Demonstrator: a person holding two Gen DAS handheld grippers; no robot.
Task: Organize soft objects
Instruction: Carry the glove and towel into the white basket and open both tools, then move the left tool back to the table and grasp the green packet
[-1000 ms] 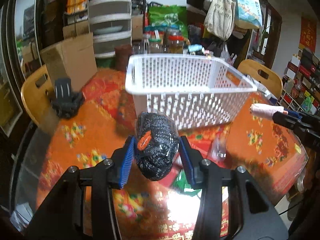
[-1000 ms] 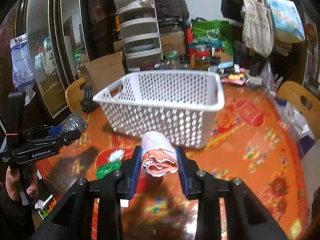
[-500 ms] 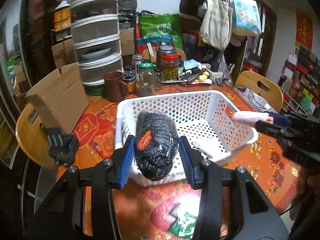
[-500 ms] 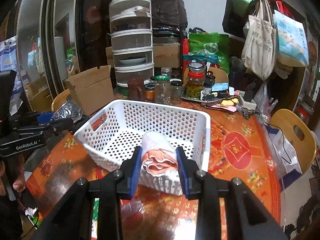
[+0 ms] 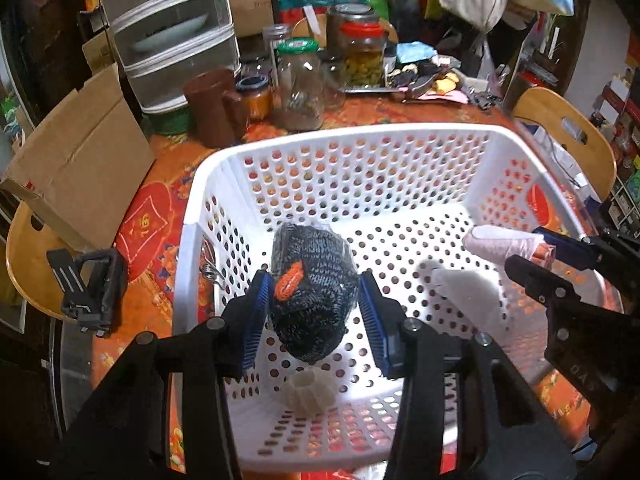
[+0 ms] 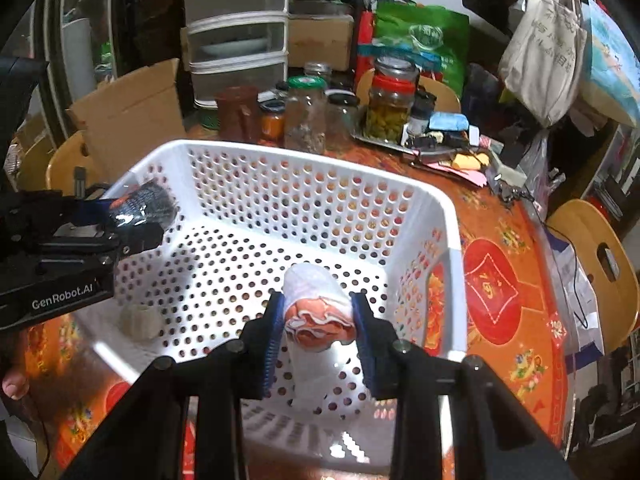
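Note:
My left gripper is shut on a dark knitted bundle with an orange patch, wrapped in clear plastic, and holds it over the white perforated basket. My right gripper is shut on a rolled pink and white cloth and holds it over the same basket. Each gripper shows in the other's view: the right one at the basket's right side, the left one at its left side. A small white ribbed object and a white soft piece lie inside the basket.
The basket stands on a round table with an orange-red cloth. Glass jars, a brown mug, a cardboard box and stacked drawers stand behind it. Wooden chairs ring the table. A black clamp lies at the left.
Both grippers have risen and moved forward, from in front of the basket to above its inside, each still holding its bundle.

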